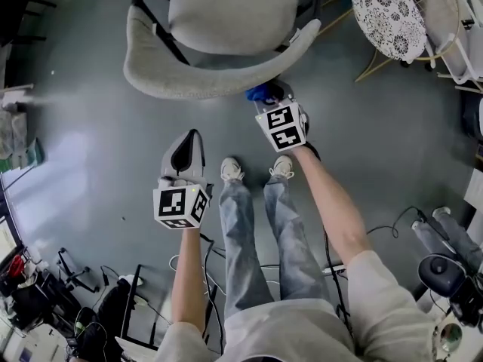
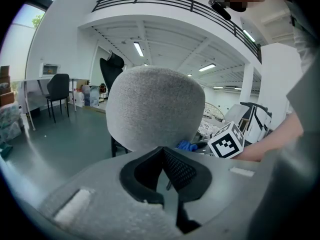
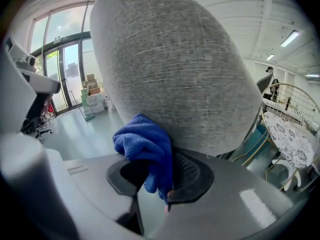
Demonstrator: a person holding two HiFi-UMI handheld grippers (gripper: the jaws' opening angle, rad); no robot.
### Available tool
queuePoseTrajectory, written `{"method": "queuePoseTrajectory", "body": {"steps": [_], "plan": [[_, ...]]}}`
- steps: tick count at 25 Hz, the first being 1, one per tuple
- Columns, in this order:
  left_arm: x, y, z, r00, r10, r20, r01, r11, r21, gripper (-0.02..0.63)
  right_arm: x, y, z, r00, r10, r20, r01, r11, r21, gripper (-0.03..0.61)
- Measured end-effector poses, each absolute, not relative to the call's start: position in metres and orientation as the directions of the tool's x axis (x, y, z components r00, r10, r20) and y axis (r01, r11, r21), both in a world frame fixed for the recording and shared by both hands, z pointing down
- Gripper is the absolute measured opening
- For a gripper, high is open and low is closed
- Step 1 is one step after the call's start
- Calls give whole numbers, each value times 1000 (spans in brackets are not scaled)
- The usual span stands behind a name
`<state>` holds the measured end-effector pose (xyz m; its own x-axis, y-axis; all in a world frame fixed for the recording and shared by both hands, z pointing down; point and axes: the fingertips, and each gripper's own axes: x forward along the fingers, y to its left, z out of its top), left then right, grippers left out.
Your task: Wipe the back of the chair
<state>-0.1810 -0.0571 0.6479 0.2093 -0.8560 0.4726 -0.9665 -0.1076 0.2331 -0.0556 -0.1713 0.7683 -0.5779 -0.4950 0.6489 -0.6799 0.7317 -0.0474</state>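
At chair back: right gripper pinches cloth edge, may slip when rubbing; left gripper closed, empty.

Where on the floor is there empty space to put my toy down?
The floor is bare left of the left tongs, beside the grey chair. Another bare patch lies right of the right tongs, which grip the blue cloth, below the patterned table. The bottom corners are crowded with cables and gear.
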Motion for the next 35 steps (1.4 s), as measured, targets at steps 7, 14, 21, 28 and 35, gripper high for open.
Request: {"method": "queuePoseTrajectory", "body": {"steps": [7, 14, 21, 28, 35], "plan": [[-144, -88, 642, 258, -846, 466, -958, -161, 237, 2, -5, -196, 772, -535, -510, 673, -703, 711, -20, 103], [-117, -109, 644, 279, -837, 471, -954, -186, 234, 2, 49, -239, 772, -484, -573, 662, -765, 644, -2, 103], [-105, -120, 642, 287, -831, 476, -953, -198, 228, 2, 68, -257, 773, -471, -572, 671, -768, 640, 6, 103], [-105, -123, 641, 291, -830, 476, -952, -203, 228, 2, 73, -247, 769, -473, -572, 670, -775, 632, -7, 103], [-98, -116, 636, 312, -828, 465, -947, -231, 224, 2, 83, -216, 725, -493, -634, 596, -795, 606, -14, 103]]}}
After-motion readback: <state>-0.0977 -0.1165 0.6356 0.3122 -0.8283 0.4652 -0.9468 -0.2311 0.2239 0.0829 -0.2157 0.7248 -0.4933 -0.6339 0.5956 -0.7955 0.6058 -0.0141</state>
